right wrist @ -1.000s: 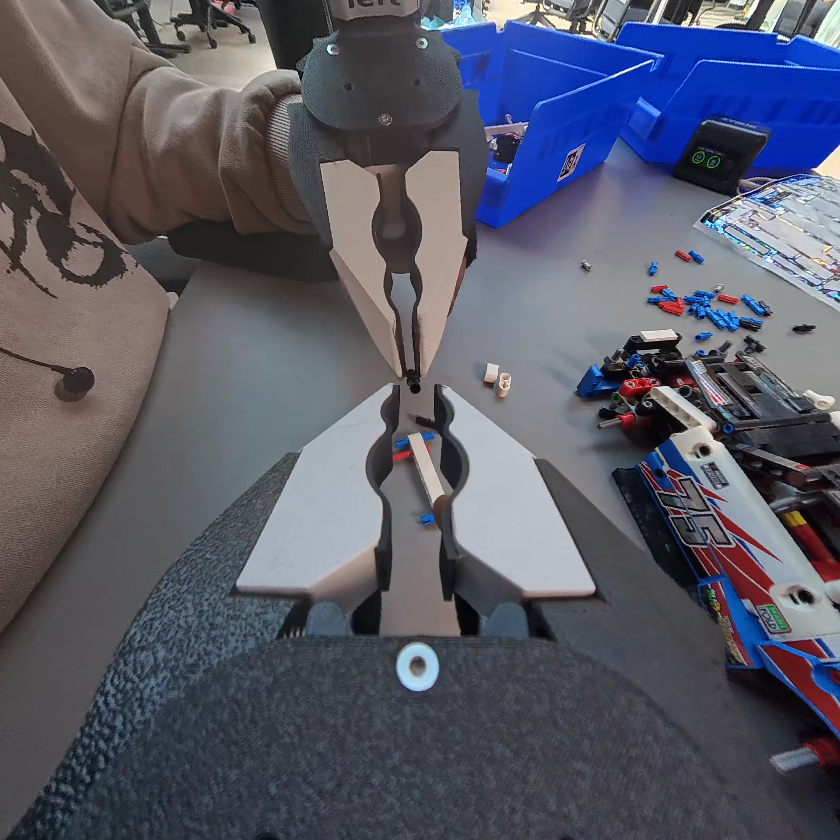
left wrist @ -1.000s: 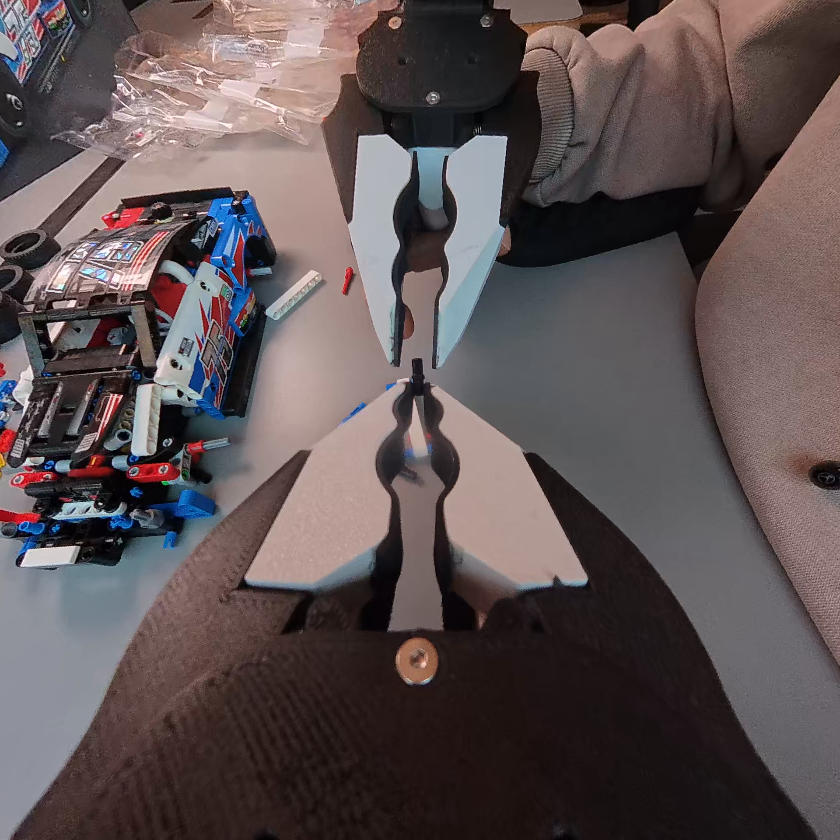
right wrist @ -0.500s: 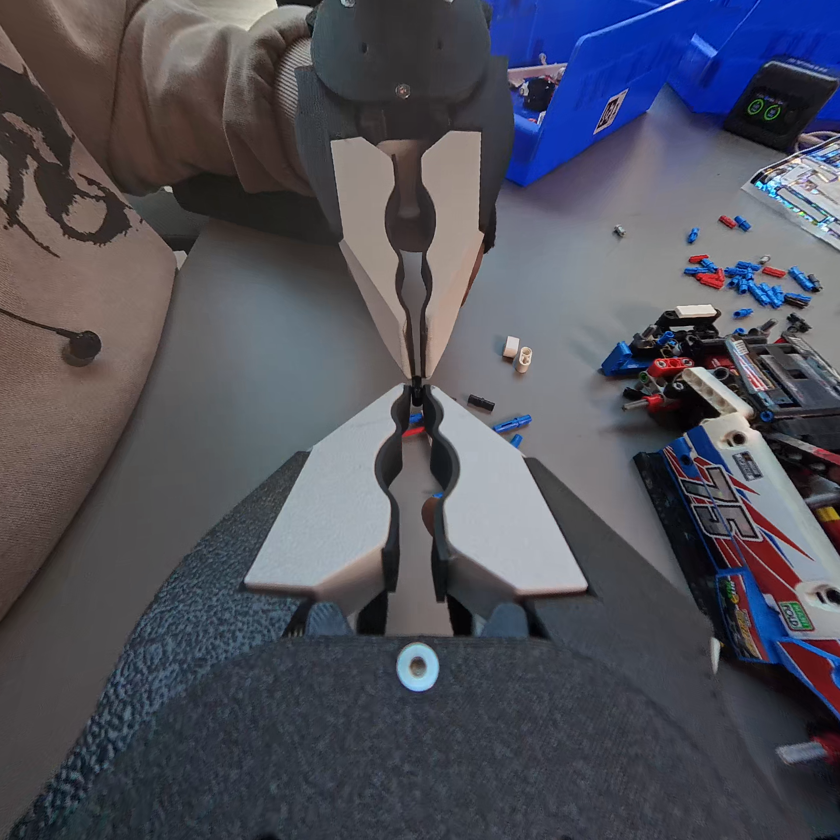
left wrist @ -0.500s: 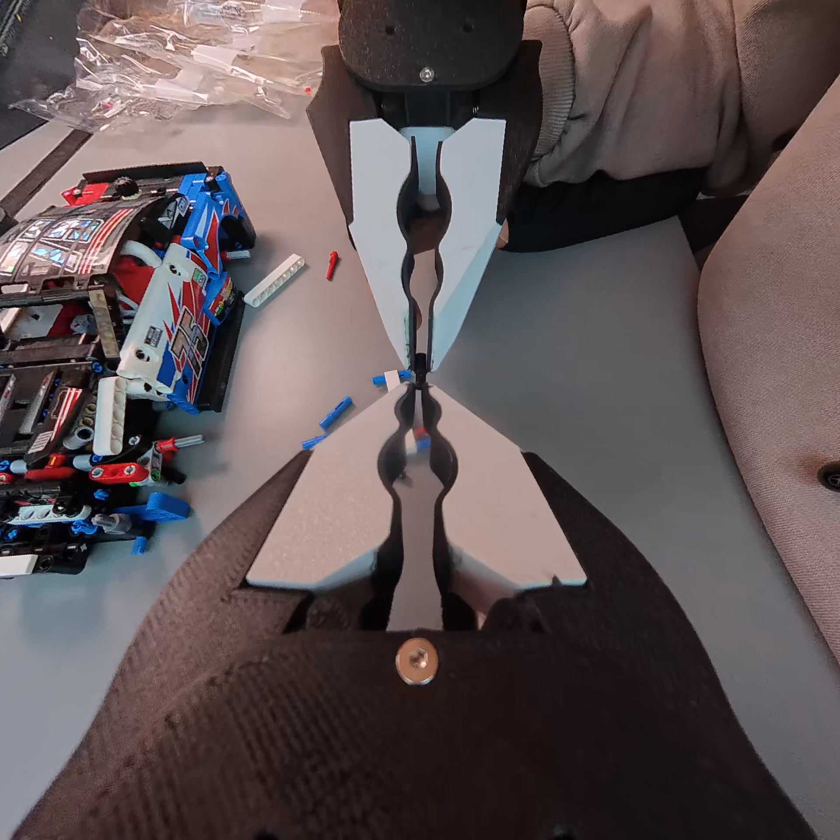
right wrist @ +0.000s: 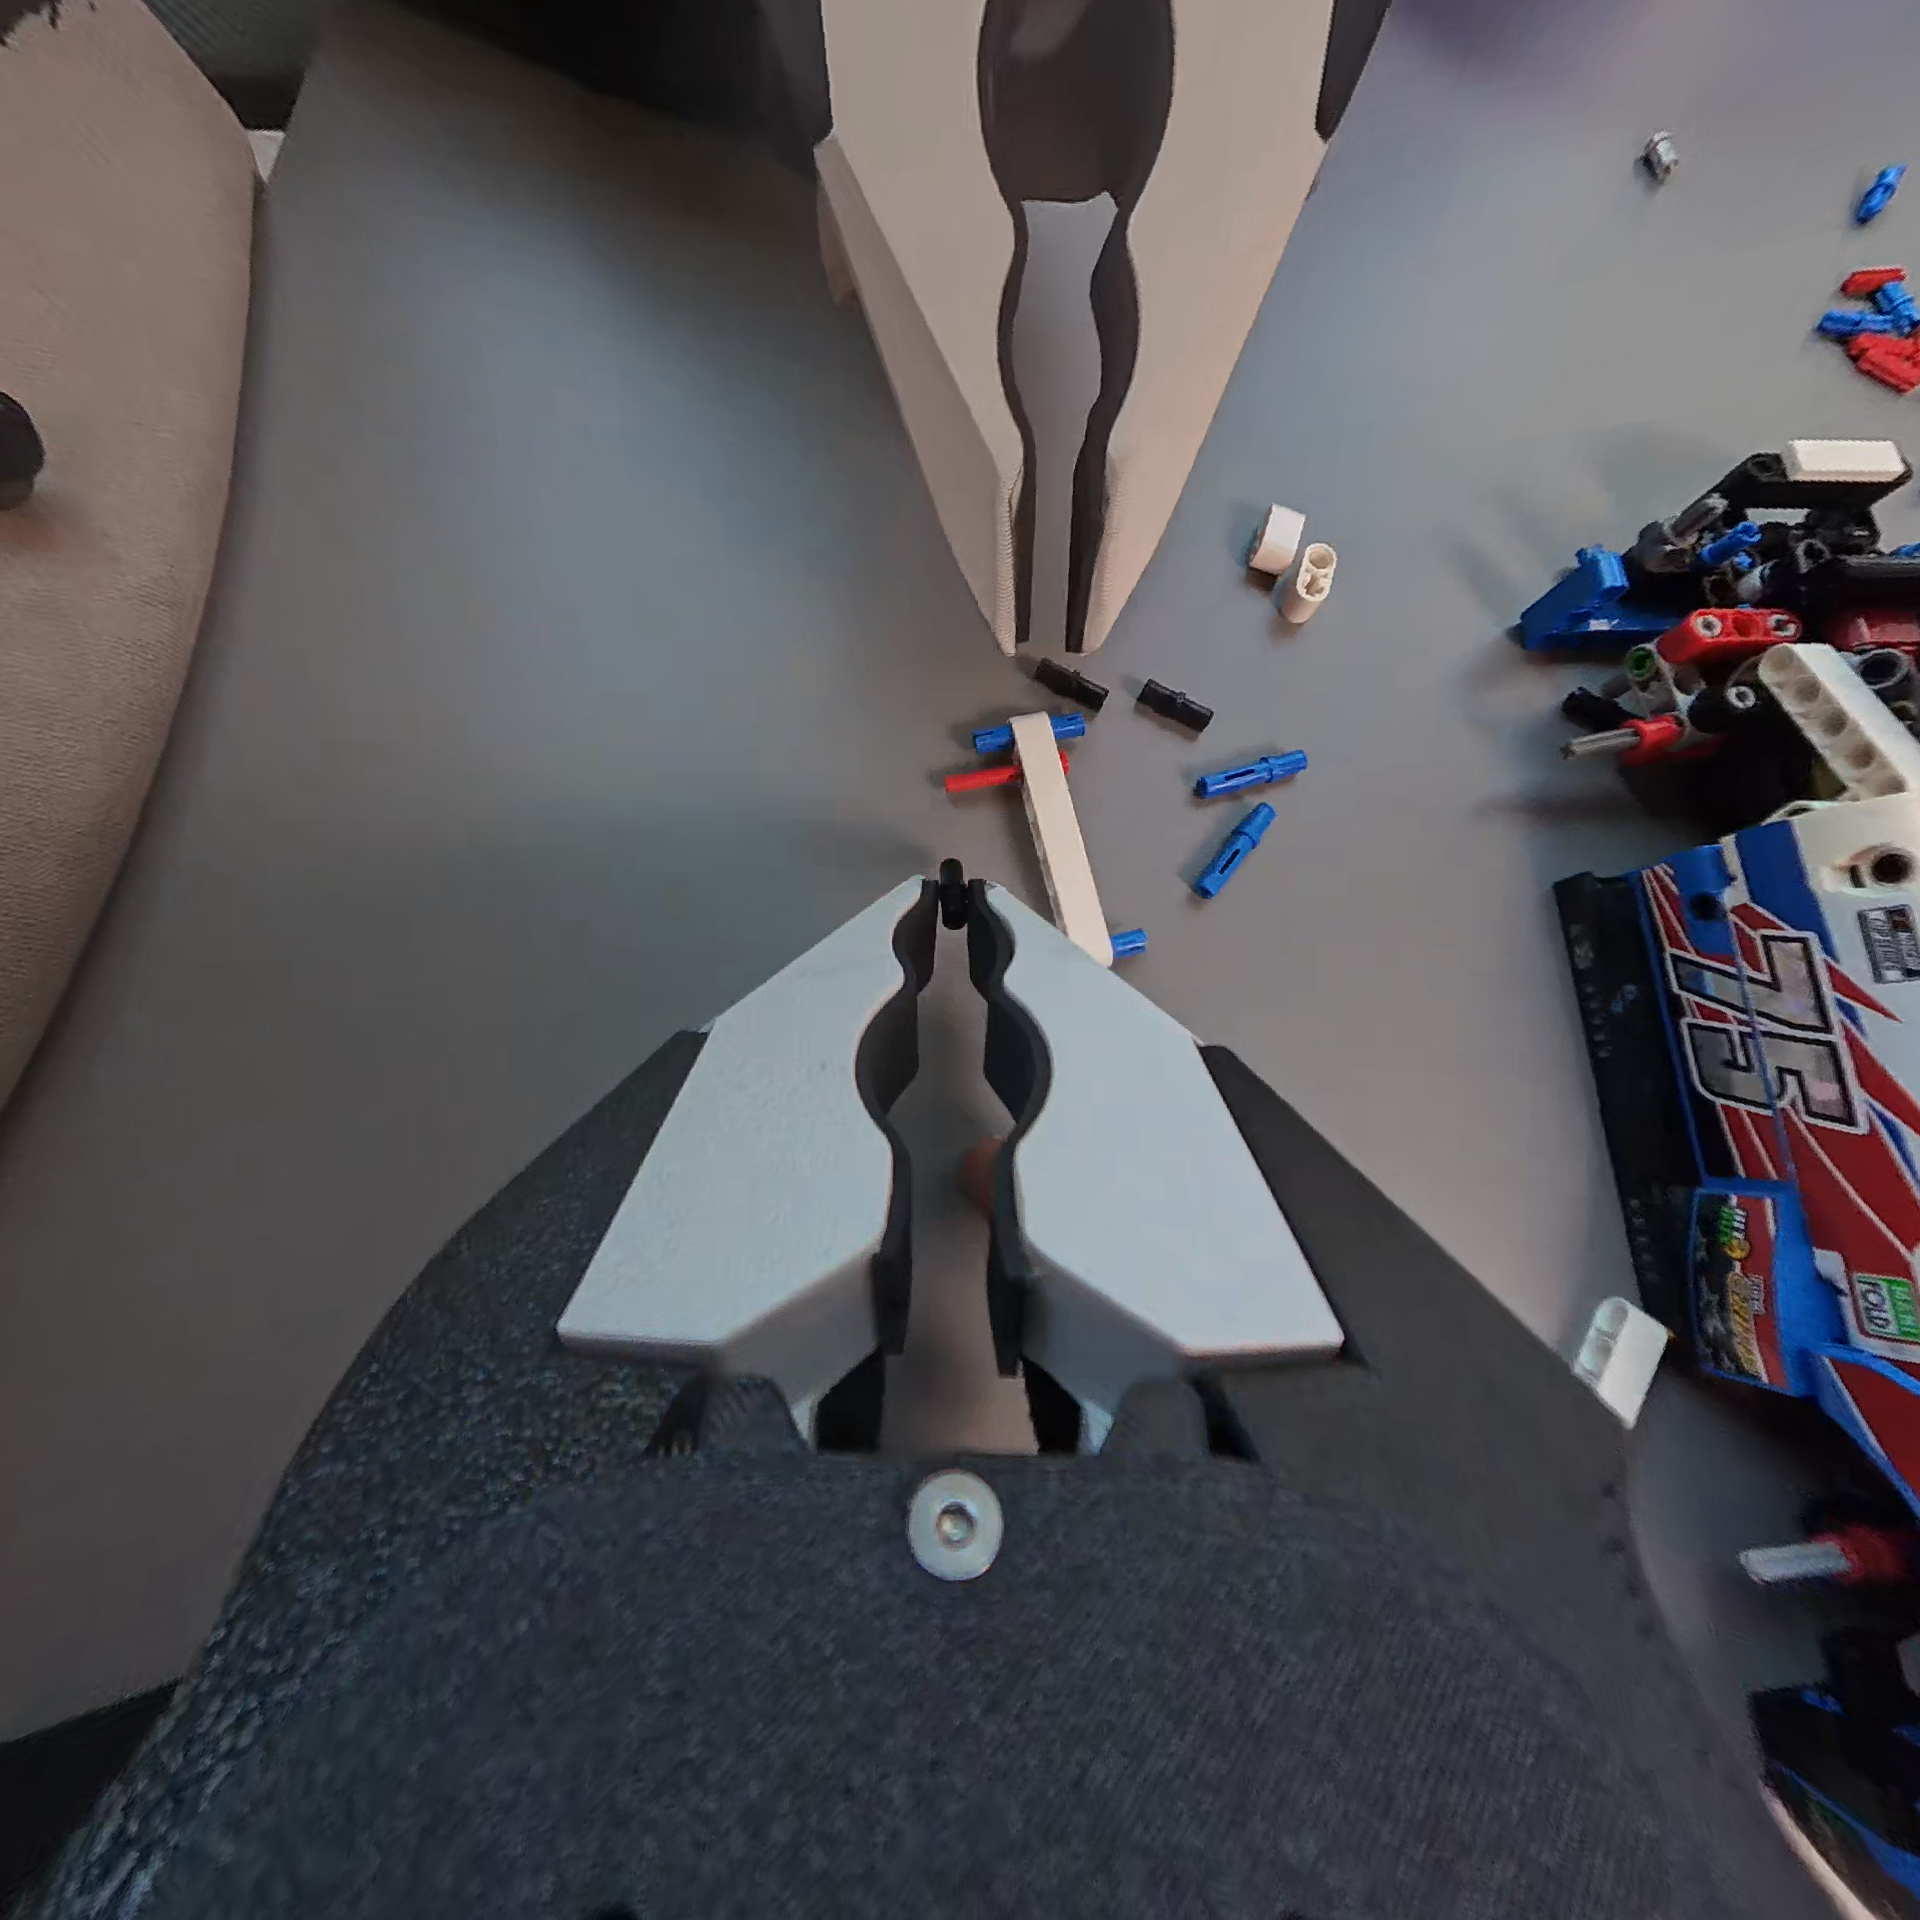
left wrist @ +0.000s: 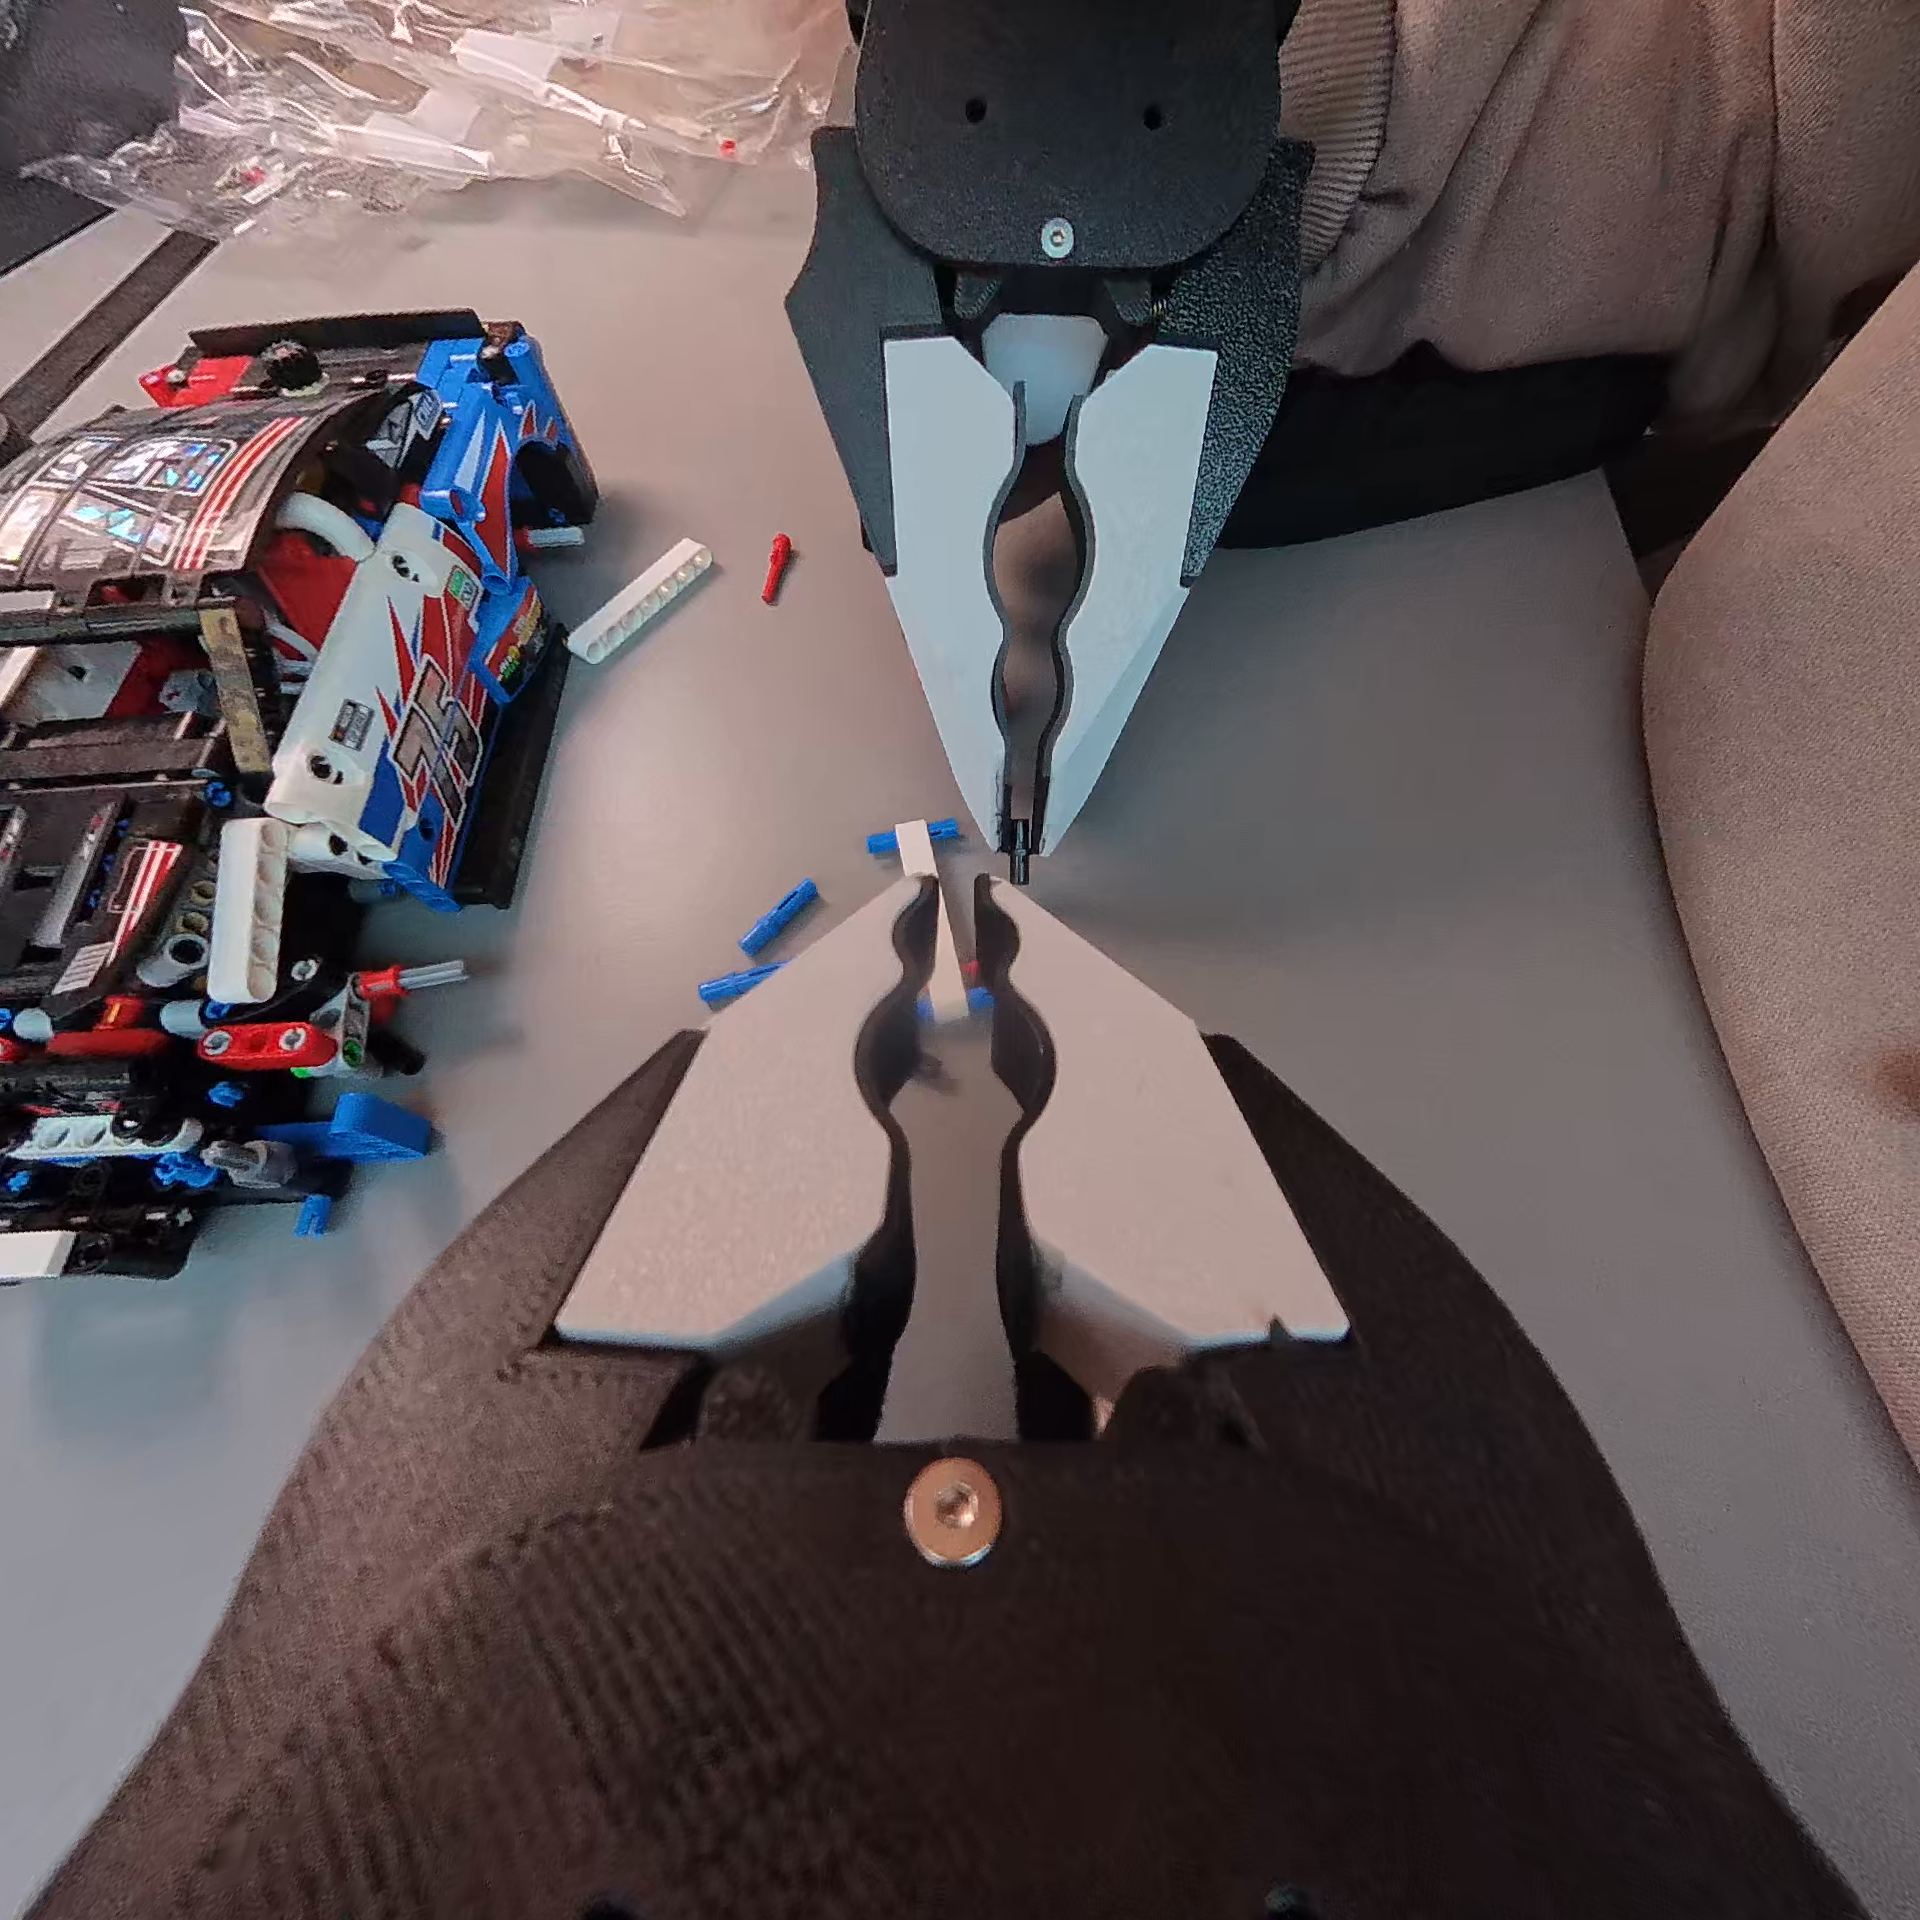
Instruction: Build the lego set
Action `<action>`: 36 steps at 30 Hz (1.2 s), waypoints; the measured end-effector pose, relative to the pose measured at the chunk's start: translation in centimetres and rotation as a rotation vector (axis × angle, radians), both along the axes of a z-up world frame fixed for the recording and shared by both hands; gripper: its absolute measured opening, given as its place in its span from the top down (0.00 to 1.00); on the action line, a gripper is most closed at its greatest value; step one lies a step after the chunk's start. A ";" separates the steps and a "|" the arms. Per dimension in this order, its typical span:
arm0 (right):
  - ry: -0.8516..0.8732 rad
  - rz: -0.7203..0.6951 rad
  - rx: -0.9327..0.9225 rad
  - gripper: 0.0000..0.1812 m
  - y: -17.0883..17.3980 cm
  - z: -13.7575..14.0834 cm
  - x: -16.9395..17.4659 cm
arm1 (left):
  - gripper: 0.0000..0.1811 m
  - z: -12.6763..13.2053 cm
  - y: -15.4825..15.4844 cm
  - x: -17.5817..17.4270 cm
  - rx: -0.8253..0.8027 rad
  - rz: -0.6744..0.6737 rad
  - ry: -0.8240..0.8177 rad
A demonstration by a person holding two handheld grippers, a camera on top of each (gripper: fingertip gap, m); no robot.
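My right gripper (right wrist: 951,896) is shut on a small black pin (right wrist: 949,881) that sticks out past its tips. In the left wrist view the right gripper (left wrist: 1020,831) points down at me with the black pin (left wrist: 1019,850) in its tips. My left gripper (left wrist: 956,883) is slightly open and empty, a short way from the pin. It also shows at the top of the right wrist view (right wrist: 1049,634). A white beam (right wrist: 1051,821) with blue and red pins in it lies on the grey table (right wrist: 571,623) between the grippers. The part-built race car (left wrist: 395,675) stands to the side.
Loose blue pins (right wrist: 1247,774), two black pins (right wrist: 1070,681) and white bushings (right wrist: 1294,551) lie near the beam. A second white beam (left wrist: 644,613) and a red pin (left wrist: 774,551) lie by the car (right wrist: 1766,1091). Plastic bags (left wrist: 416,135) are behind it. The person's torso (left wrist: 1787,883) borders the table. The grippers' ends are close to 4 cm from one another.
The black pin passed from my left gripper to my right. The right gripper shut on it, the left opened, and the two have drawn apart.
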State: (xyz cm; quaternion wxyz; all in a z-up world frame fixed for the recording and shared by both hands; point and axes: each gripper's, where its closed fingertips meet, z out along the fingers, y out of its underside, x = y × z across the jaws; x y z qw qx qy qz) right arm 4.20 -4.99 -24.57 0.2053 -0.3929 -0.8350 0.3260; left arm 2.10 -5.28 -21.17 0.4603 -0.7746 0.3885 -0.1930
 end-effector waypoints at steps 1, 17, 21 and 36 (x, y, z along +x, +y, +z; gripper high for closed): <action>-0.004 0.001 0.012 0.98 0.1 -0.1 0.1 | 0.97 0.0 0.0 0.0 0.000 -0.001 -0.001; -0.020 -0.080 0.040 0.94 1.8 0.9 0.5 | 0.97 -0.8 0.3 -0.3 -0.021 0.022 0.017; 0.003 -0.224 0.028 0.89 4.5 1.8 0.0 | 0.97 -0.8 0.3 -0.3 -0.021 0.022 0.022; -0.084 -0.296 0.138 1.00 4.7 -0.9 -1.3 | 0.97 -0.9 0.5 -0.7 -0.010 0.039 0.054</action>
